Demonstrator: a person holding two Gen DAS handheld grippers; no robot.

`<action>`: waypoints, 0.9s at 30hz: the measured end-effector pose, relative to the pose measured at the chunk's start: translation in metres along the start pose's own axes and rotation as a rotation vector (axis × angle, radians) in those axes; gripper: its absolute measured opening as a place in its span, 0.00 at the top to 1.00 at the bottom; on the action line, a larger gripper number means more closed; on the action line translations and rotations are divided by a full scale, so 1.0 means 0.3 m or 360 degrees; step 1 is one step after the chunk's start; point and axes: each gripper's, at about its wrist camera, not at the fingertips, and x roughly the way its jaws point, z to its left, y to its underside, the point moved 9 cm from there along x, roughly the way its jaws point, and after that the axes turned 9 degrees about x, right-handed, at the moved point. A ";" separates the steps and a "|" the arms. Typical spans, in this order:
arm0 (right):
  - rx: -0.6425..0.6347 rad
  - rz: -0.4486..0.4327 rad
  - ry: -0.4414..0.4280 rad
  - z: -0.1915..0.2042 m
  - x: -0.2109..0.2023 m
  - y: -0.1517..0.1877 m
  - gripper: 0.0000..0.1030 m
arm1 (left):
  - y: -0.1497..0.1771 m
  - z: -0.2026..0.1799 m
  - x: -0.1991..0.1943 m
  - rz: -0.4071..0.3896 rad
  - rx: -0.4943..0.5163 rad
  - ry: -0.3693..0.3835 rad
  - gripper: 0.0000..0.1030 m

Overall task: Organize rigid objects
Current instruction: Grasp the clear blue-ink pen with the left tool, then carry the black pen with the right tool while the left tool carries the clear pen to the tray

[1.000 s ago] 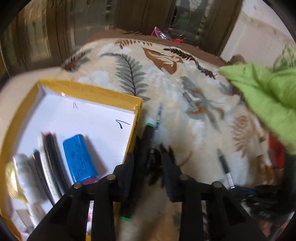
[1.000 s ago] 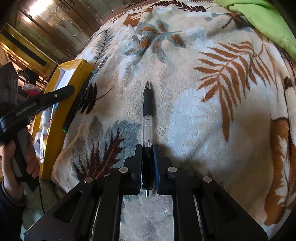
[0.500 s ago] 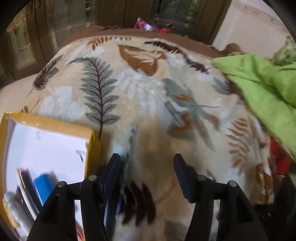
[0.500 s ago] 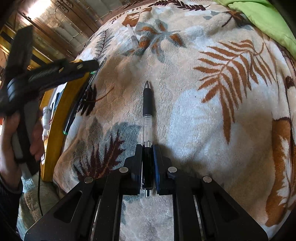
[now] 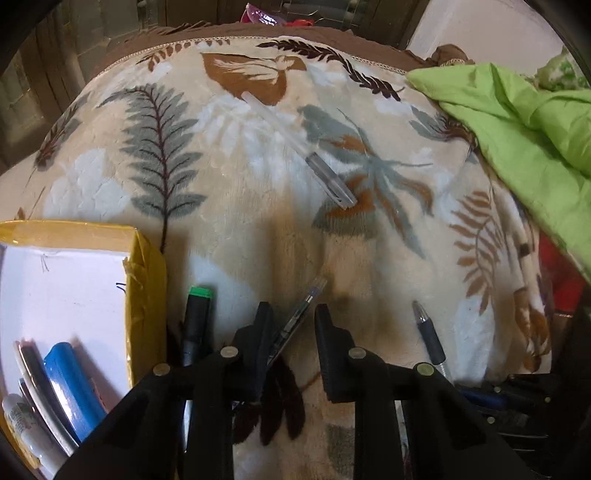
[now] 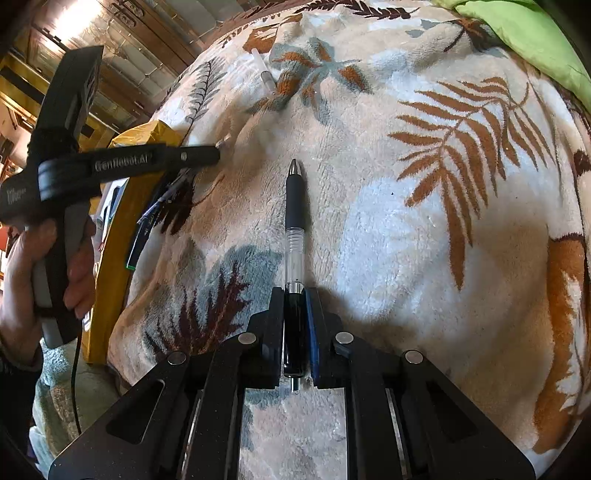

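Observation:
My right gripper (image 6: 294, 295) is shut on the rear end of a black click pen (image 6: 294, 206) that lies on the leaf-patterned blanket (image 6: 424, 229); the pen also shows in the left wrist view (image 5: 428, 334). My left gripper (image 5: 290, 314) is open, with a thin clear pen (image 5: 301, 314) lying between its fingers. A black marker with a green cap (image 5: 195, 321) lies left of it, beside the yellow box (image 5: 144, 295). A translucent pen (image 5: 299, 147) lies farther out on the blanket.
The yellow box holds a blue object (image 5: 74, 384), dark pens (image 5: 37, 380) and a white tube (image 5: 22, 421). A green cloth (image 5: 524, 129) covers the right side. The blanket's brown edge (image 5: 229, 33) runs along the far side.
My left gripper has swung right, away from the marker by the box, and lowered around the thin clear pen. My right gripper has stayed shut on the black pen.

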 end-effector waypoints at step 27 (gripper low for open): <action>-0.0277 -0.0156 0.0091 0.197 -0.080 -0.045 0.90 | 0.362 0.425 -0.602 -0.0657 -0.0850 0.0427 0.94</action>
